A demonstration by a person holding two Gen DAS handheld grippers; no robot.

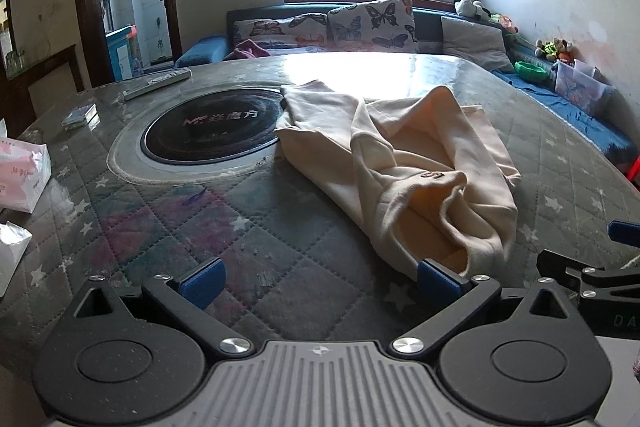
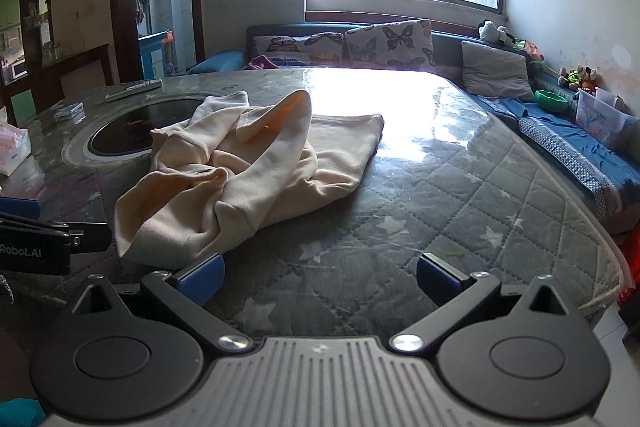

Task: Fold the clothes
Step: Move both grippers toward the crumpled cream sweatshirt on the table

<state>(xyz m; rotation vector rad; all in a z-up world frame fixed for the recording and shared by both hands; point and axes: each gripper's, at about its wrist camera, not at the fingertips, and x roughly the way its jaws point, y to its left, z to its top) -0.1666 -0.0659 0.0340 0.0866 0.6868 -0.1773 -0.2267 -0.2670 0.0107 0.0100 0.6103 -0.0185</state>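
A cream garment (image 1: 404,167) lies crumpled on the quilted round table (image 1: 240,227), partly over the black hotplate (image 1: 208,125). My left gripper (image 1: 320,281) is open just short of the garment's near edge; its right blue pad (image 1: 434,277) is close to the cloth, and whether it touches is unclear. In the right wrist view the same garment (image 2: 240,175) lies ahead and to the left. My right gripper (image 2: 318,281) is open over bare tabletop, with its left pad (image 2: 200,279) near the cloth's hem. Nothing is held.
A tissue pack (image 1: 22,173), a small box (image 1: 80,117) and a remote (image 1: 158,85) lie on the table's left side. A sofa with butterfly cushions (image 1: 372,23) and toys runs behind and along the right. The table edge (image 2: 600,239) curves at right.
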